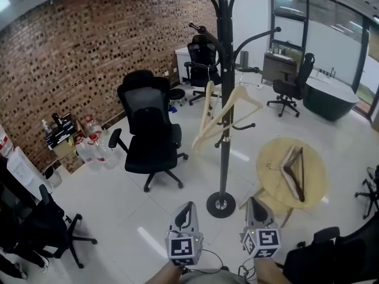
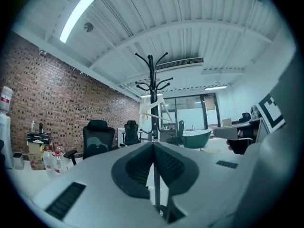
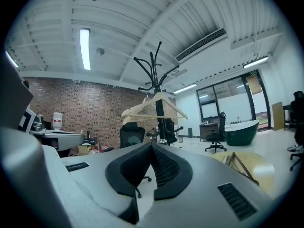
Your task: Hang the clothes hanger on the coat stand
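**Head view.** Black coat stand, centre frame, base on the white floor. Two light wooden hangers hang on its arms. Dark clothes hanger lies flat on the round table, right of centre, apart from the stand. Left hand-held gripper and right hand-held gripper are at bottom centre, near the stand's base. Black office chair, left of centre.

**Left gripper view.** Jaws together, nothing between them. Coat stand at centre.

**Right gripper view.** Jaws together, empty. Dark clothes hanger on the table, lower right.
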